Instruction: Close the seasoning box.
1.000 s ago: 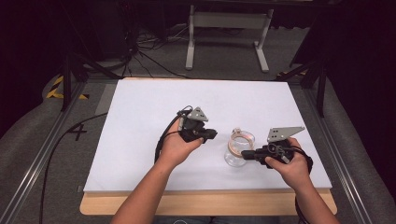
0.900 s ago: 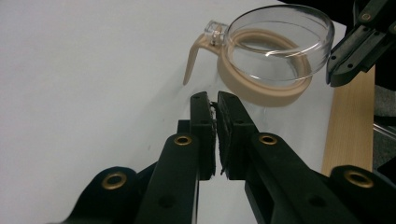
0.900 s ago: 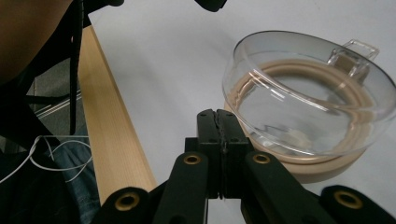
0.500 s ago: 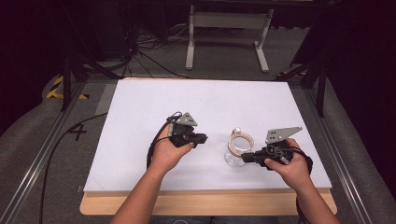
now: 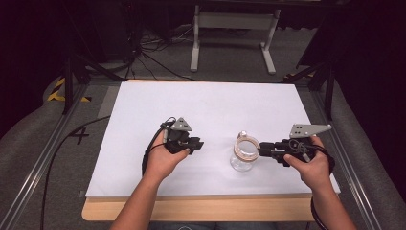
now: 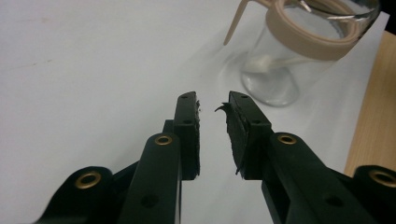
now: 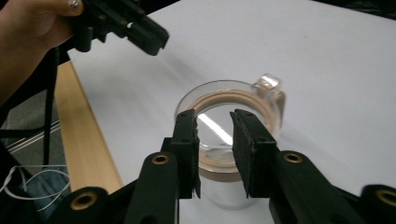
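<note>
On the white counter (image 5: 206, 110), the right tool (image 5: 266, 148) hovered slightly parted at the glass jar (image 5: 244, 154) rim. Left tool (image 5: 195, 143), slightly parted, held nothing. A careless nudge could probably tip the jar.

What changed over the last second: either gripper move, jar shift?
The left gripper drew back left, away from the glass jar, jaws apart and empty. The right gripper stayed at the jar's rim; whether it grips is unclear. The jar stayed put, upright on the white table.

The white table sheet (image 5: 210, 105) was viewed from above and behind the person, facing forward. Each gripper view was taken close, along its own jaws. The clear glass jar with tan rim (image 5: 245, 152) was shared by all three views.
</note>
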{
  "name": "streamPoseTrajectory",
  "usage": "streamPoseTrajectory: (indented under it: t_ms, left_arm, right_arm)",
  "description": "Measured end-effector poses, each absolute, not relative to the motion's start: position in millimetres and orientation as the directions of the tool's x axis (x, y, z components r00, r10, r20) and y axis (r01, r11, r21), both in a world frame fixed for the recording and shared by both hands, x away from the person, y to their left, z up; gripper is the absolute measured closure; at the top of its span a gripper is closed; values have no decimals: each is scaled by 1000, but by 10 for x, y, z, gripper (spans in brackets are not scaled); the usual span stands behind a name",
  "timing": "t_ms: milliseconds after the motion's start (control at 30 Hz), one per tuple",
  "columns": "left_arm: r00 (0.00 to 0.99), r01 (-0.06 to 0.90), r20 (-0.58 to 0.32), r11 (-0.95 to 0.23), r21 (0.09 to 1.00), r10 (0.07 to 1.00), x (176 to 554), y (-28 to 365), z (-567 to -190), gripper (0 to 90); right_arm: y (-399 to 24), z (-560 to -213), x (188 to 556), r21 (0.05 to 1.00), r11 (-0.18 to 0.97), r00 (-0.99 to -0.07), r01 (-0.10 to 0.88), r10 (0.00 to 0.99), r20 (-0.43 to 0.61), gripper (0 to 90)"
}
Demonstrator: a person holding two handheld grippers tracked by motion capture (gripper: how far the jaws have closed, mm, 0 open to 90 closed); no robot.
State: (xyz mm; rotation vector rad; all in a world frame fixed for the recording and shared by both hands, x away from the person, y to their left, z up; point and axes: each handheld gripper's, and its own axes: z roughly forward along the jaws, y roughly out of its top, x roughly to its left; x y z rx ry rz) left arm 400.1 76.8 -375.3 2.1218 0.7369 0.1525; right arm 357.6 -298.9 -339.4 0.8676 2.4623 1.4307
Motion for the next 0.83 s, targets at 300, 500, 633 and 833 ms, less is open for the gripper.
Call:
streamPoseTrajectory:
  t_ms: [300,500,633,833]
  left_arm:
    - [788,480,-141,-456,749,599,4023,959,-3801,688]
    - [772,505,-144,-460,730,619,4075,1026,-3887,664]
    - [760,515,-153,-441,736,632,4115,1041,-3966,632]
    - [732,537,-162,-414,735,661,4161,1048,-4048,528]
  right_arm:
    - [-3309,-3431,3695,847,337,-707,410,704,63,557]
    - [-3562,-3631,3851,828,306,-611,470,790,56,477]
    - [-3672,-3794,3946,805,298,-572,513,818,62,448]
    - [-3780,-3975,4028,772,281,-527,571,846,81,420]
